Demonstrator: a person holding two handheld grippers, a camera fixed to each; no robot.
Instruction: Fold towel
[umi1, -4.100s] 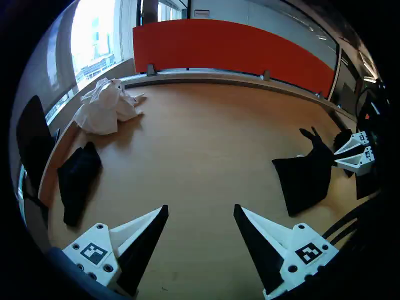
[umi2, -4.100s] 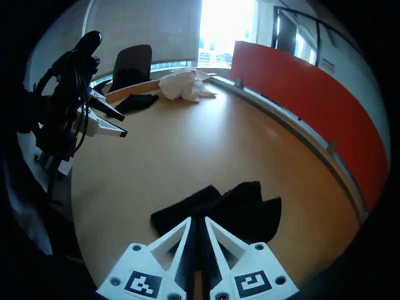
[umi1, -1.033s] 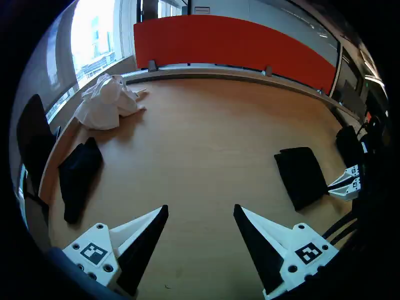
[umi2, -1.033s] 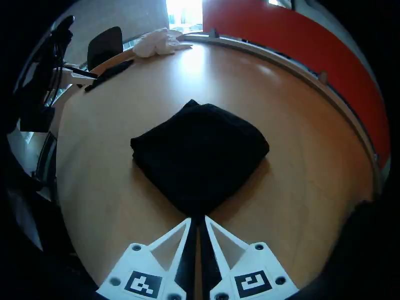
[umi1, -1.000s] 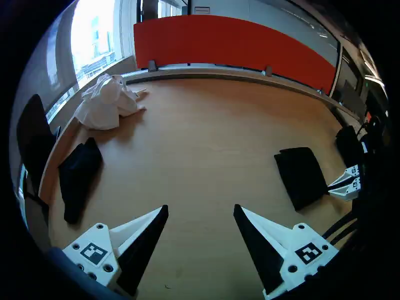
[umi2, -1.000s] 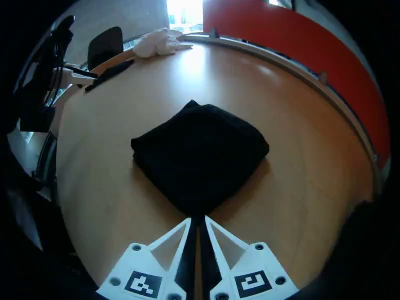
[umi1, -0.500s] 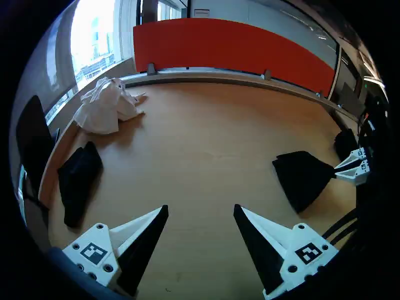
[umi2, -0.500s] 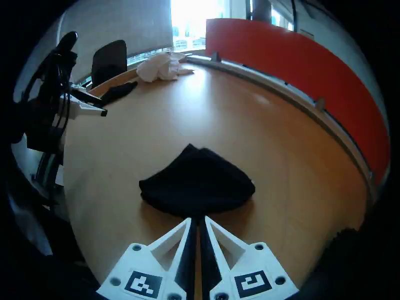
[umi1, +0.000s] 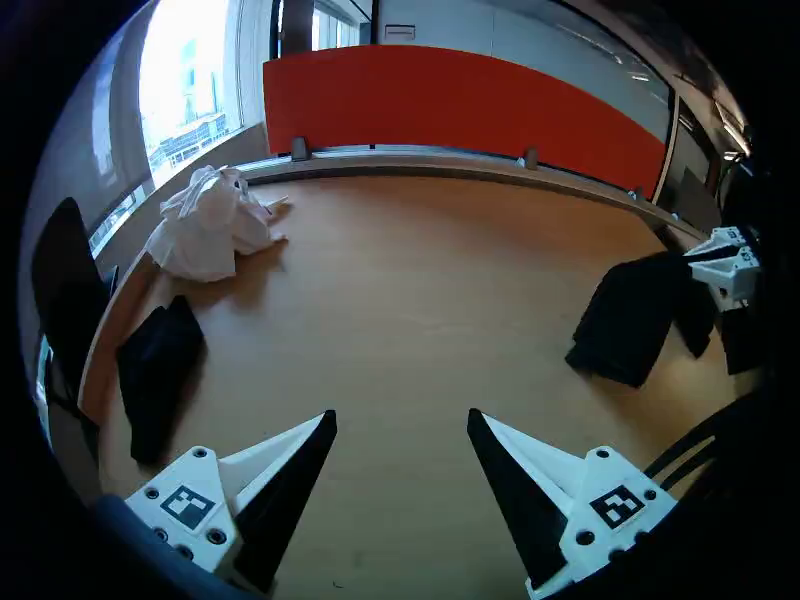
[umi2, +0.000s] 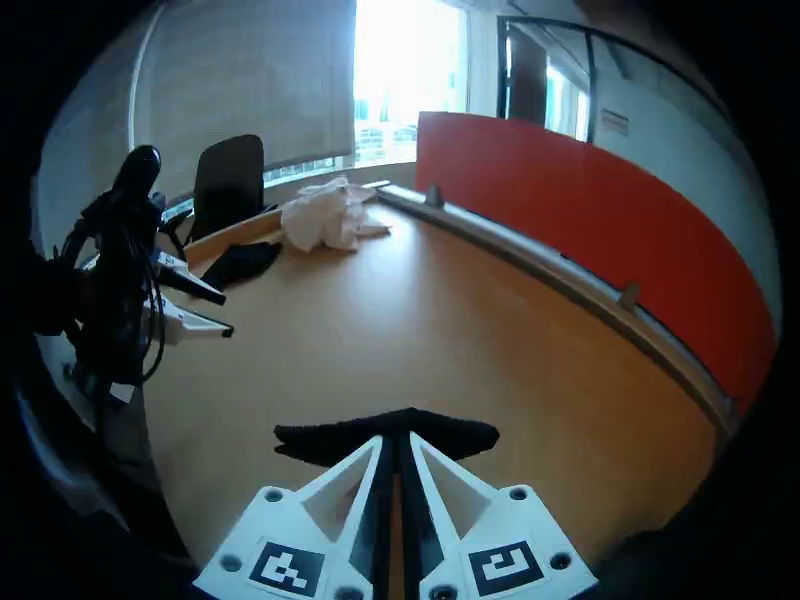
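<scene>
A black towel (umi2: 452, 434) is pinched at its near edge by my right gripper (umi2: 398, 441), whose fingers are shut on it. In the left gripper view the same black towel (umi1: 630, 318) hangs folded from the right gripper (umi1: 722, 262) at the far right, draping down toward the wooden table (umi1: 420, 280). My left gripper (umi1: 400, 440) stands open above the table's near edge with nothing between its fingers. The right gripper view has the left gripper (umi2: 205, 305) at the left, held by a dark-gloved hand.
A crumpled white cloth pile (umi1: 210, 222) lies at the table's far left corner. Another folded black towel (umi1: 155, 375) lies by the left edge. A red partition (umi1: 460, 100) runs along the far edge. A black chair (umi2: 228, 185) stands beyond the table.
The black towel lay flat and folded on the table a second ago. The right gripper has since risen with it, so it now hangs from the shut fingers. The left gripper barely moved.
</scene>
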